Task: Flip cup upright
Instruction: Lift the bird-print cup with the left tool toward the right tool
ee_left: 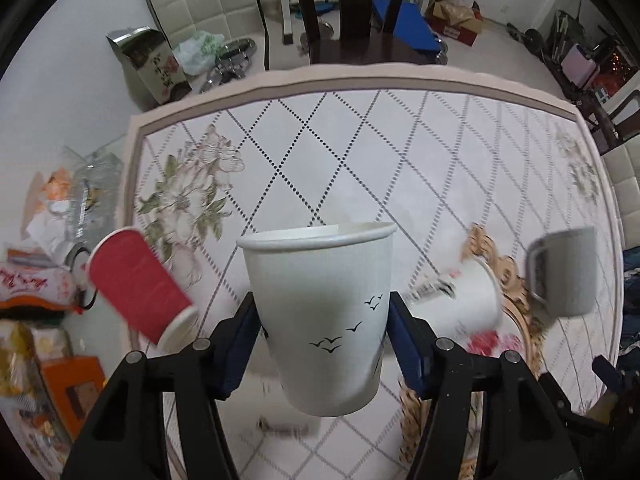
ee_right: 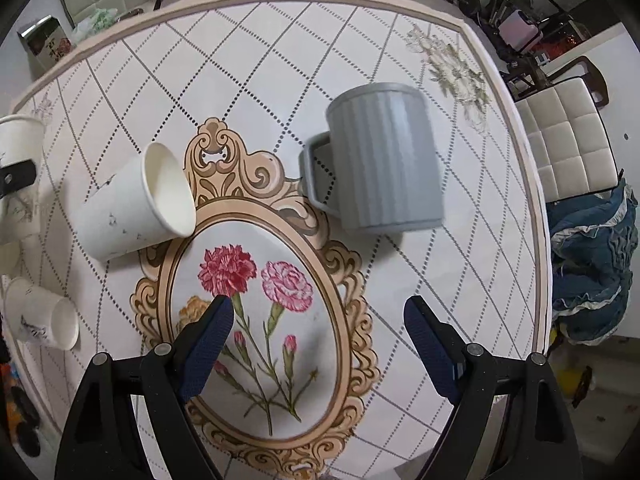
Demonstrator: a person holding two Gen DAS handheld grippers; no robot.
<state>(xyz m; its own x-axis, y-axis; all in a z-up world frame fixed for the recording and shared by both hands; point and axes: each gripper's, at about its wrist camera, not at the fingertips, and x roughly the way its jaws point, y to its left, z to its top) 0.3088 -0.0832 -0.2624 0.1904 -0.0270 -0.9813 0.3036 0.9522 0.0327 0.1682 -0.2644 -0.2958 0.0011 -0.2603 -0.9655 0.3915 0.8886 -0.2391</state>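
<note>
Left wrist view: the left gripper (ee_left: pixel 322 336) has its two blue-padded fingers (ee_left: pixel 236 348) pressed against the sides of a white paper cup with bird print (ee_left: pixel 320 312), one finger on each flank. The cup is held mouth up, lifted off the table (ee_left: pixel 360 152), which is covered by a cloth with a dotted diamond pattern. Four cups show here in all. Besides the held one, a red paper cup (ee_left: pixel 138 284) lies on its side at the left edge of the table, a second white paper cup (ee_left: pixel 468 292) lies on its side to the right, blurred, and a grey mug (ee_left: pixel 564 272) stands farther right with its mouth down and handle toward the camera. One dark wooden chair (ee_left: pixel 352 12) stands beyond the far edge.

Right wrist view: the right gripper (ee_right: pixel 318 344) hangs above the table's flower medallion (ee_right: pixel 256 320) with its jaws spread wide and nothing between them. One grey ribbed mug (ee_right: pixel 384 160) stands upside down ahead of it, handle to the left. Three white paper cups are visible: one lying on its side (ee_right: pixel 132 208) just left of the medallion, mouth toward the mug; a smaller-looking one on its side (ee_right: pixel 40 318) near the left edge; and one at the far left (ee_right: pixel 20 148), gripped by the other claw.
</note>
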